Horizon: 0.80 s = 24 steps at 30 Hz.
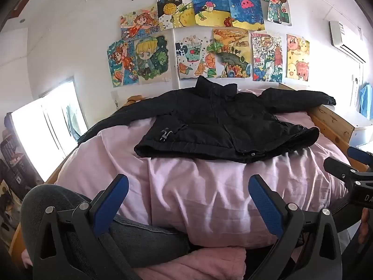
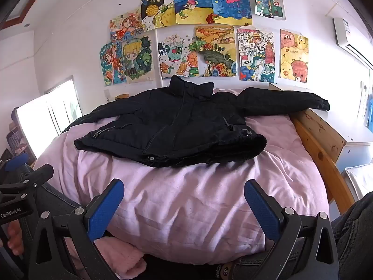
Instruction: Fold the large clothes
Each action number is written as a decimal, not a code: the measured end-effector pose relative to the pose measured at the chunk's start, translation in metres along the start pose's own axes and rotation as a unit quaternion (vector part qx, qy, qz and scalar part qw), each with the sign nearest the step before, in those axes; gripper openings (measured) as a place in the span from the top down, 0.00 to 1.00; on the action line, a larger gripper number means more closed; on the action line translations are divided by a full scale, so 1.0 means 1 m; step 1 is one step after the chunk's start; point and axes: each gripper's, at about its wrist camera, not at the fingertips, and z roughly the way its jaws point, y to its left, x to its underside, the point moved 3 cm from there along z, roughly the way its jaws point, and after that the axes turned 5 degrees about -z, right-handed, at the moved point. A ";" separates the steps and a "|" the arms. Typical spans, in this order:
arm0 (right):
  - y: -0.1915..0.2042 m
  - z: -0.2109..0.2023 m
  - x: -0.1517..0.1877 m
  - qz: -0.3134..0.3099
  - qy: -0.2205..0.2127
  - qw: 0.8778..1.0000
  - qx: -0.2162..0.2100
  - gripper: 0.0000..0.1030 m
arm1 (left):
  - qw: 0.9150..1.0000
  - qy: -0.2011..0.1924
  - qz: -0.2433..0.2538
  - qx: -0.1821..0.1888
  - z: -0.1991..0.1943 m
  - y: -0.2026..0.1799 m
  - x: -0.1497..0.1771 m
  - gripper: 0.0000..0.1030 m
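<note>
The black padded jacket (image 1: 223,126) lies front-up across the pink duvet (image 1: 209,186), sleeves spread to either side and collar toward the wall of drawings (image 1: 205,35), presumably laid flat ready for folding. Left gripper (image 1: 186,203) and right gripper (image 2: 184,207) hover short of its hem, fingers spread wide, holding nothing.

You are holding your left gripper (image 1: 188,200) and right gripper (image 2: 184,204) side by side, both tilting downward, jaws standing wide apart with nothing between them.
</note>
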 end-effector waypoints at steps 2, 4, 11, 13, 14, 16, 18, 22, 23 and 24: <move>0.000 0.000 0.000 0.001 0.001 1.000 -0.001 0.00 | 1.000 0.000 0.000 -0.001 0.000 0.000 0.000 0.02; -0.001 -0.001 0.000 0.001 0.001 1.000 -0.001 0.00 | 1.000 0.000 0.000 -0.001 0.000 0.000 -0.001 0.02; -0.002 -0.001 0.000 0.004 0.002 1.000 -0.003 0.00 | 1.000 -0.002 0.002 -0.001 0.000 -0.001 0.000 0.02; -0.002 -0.001 0.000 0.004 0.002 1.000 -0.003 0.00 | 1.000 -0.002 0.002 -0.001 0.000 -0.002 0.000 0.02; -0.002 -0.001 0.000 0.004 0.002 1.000 -0.003 0.00 | 1.000 -0.003 0.002 -0.001 -0.001 -0.002 0.000 0.02; -0.002 -0.001 0.000 0.005 0.003 1.000 -0.003 0.00 | 1.000 -0.003 0.002 -0.001 -0.001 -0.003 0.000 0.02; -0.002 -0.001 0.000 0.005 0.003 1.000 -0.004 0.00 | 1.000 -0.003 0.002 -0.002 0.000 -0.003 -0.001 0.02; -0.002 -0.001 0.000 0.006 0.003 1.000 -0.004 0.00 | 1.000 -0.004 0.001 -0.001 0.000 -0.001 0.000 0.02; -0.002 -0.001 0.000 0.006 0.004 1.000 -0.004 0.00 | 1.000 -0.004 0.001 -0.001 0.000 -0.001 -0.001 0.02; -0.002 -0.001 0.000 0.006 0.004 1.000 -0.004 0.00 | 1.000 -0.004 0.000 -0.001 0.000 -0.001 -0.001 0.02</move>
